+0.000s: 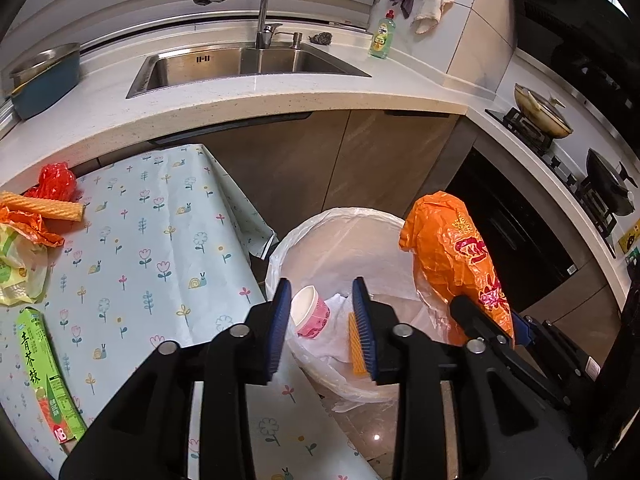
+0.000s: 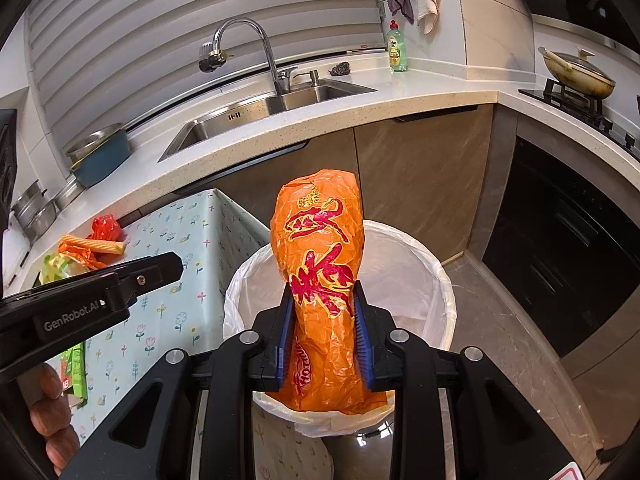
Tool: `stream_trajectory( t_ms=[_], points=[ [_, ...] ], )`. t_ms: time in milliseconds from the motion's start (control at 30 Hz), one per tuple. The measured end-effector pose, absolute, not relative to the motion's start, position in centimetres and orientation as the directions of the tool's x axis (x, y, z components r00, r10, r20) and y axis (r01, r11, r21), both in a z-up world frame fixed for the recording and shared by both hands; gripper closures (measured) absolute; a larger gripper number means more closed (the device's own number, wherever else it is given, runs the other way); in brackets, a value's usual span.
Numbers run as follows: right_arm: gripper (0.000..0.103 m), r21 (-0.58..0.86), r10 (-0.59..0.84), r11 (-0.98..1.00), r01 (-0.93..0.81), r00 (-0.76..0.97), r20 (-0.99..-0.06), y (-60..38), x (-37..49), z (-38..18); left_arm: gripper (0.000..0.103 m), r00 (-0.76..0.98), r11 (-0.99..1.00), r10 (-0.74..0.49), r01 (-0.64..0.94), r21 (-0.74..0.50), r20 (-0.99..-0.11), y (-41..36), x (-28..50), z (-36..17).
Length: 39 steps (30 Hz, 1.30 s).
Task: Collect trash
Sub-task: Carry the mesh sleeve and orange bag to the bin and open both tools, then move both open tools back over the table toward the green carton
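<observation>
We read "GenRobot.AI" in pale letters on the black body of the left gripper (image 2: 86,316). The green carton (image 1: 48,376) at the near left edge of the table (image 1: 168,240) bears the Chinese characters 青苹棒. The orange bag (image 2: 322,292) carries large red characters, not legible to us.

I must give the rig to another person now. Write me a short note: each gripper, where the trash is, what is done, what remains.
Left gripper: open, empty, above the bin.
Right gripper: fingers on both sides of the orange bag, holding it upright over the bin; not dropped yet.
Done: a pink cup and an orange wafer lie in the bin.
Left: on the table remain a red wrapper, a wafer roll, an orange wrapper, a yellow-green bag and a green box.
</observation>
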State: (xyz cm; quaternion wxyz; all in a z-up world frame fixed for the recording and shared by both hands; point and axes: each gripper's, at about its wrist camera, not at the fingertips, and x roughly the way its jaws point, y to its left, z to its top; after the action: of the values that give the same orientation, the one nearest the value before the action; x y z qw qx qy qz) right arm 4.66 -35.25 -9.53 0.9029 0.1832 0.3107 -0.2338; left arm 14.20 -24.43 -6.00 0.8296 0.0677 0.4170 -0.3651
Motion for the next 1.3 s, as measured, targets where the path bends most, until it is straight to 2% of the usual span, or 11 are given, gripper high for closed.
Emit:
stream_trajectory(
  t_ms=[33,100,233,300,600,733,1133,1300],
  points=[
    [0.072,0.179,-0.311,0.826,0.535,0.697,-0.646,-35.2,4.9,-9.5,0.063,0.393,0.730,-0.549,0.656,-0.194,-0.737,-24.1,14.3,-5.9],
    [0.057,0.164,-0.322,0.829,0.535,0.695,-0.643,-35.1,5.2,-9.5,0.061,0.401,0.738,-0.545,0.646,-0.194,-0.736,-23.7,14.5,-5.9],
    [0.052,0.158,-0.332,0.829,0.536,0.700,-0.632,-34.9,5.6,-9.1,0.054,0.426,0.760,-0.533,0.621,-0.192,-0.731,-22.7,14.9,-5.8],
    [0.050,0.162,-0.335,0.828,0.537,0.706,-0.624,-34.7,5.6,-8.7,0.054,0.432,0.766,-0.529,0.614,-0.192,-0.730,-22.2,15.0,-5.7],
    [0.048,0.163,-0.315,0.852,0.498,0.734,-0.601,-32.4,5.8,-7.0,0.054,0.461,0.792,-0.514,0.579,-0.194,-0.723,-19.8,15.4,-5.1],
    [0.046,0.158,-0.298,0.869,0.469,0.751,-0.590,-30.6,6.2,-6.2,0.049,0.485,0.811,-0.501,0.552,-0.194,-0.717,-18.0,15.6,-4.7],
    [0.045,0.151,-0.212,0.919,0.364,0.780,-0.589,-24.1,8.2,-5.2,0.043,0.561,0.873,-0.425,0.461,-0.158,-0.711,-10.0,16.4,-3.7],
    [0.041,0.160,-0.160,0.937,0.312,0.786,-0.597,-21.0,9.3,-5.2,0.042,0.581,0.904,-0.375,0.401,-0.147,-0.723,-5.8,17.0,-4.0]
  ],
)
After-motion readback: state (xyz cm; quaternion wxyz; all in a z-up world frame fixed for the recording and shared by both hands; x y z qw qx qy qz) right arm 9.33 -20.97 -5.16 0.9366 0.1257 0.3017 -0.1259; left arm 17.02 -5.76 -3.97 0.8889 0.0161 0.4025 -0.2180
